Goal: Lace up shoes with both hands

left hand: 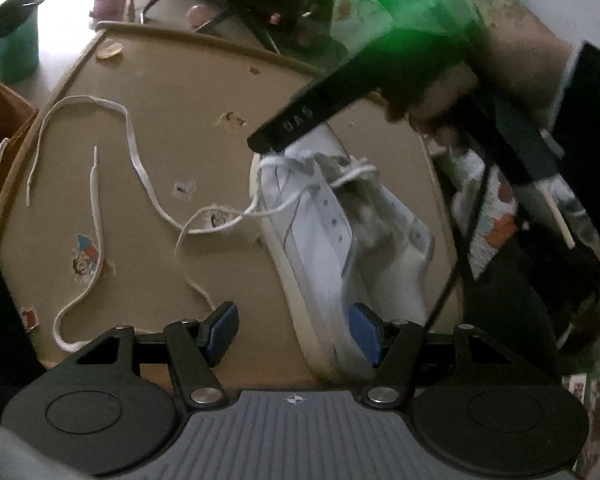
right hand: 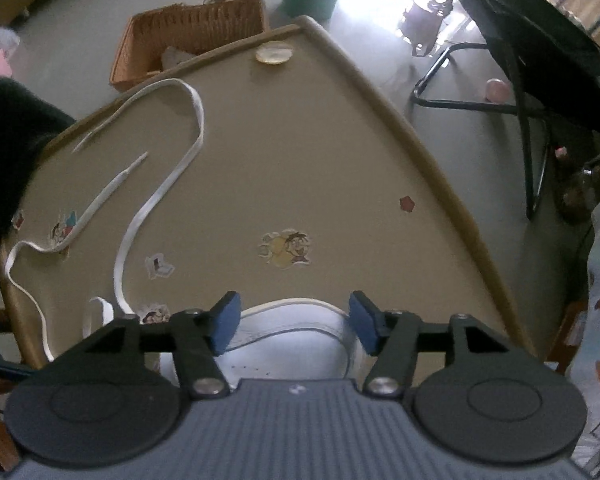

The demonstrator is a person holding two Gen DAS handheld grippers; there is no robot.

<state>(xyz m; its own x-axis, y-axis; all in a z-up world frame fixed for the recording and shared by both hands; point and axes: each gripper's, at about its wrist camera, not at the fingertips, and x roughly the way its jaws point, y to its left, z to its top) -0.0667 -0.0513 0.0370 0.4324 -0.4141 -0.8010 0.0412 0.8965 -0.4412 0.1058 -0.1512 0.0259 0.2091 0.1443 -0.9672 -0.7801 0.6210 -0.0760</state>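
Right wrist: wicker basket (right hand: 188, 36) w/ pale crumpled stuff inside.

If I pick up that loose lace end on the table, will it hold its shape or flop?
Likely flop: the lace lies in slack curves across the table, so it looks limp. It is flat and thin, so probably light and apt to slip from open jaws. Its other end seems threaded into the shoe, so a hard pull may drag or tip the shoe.
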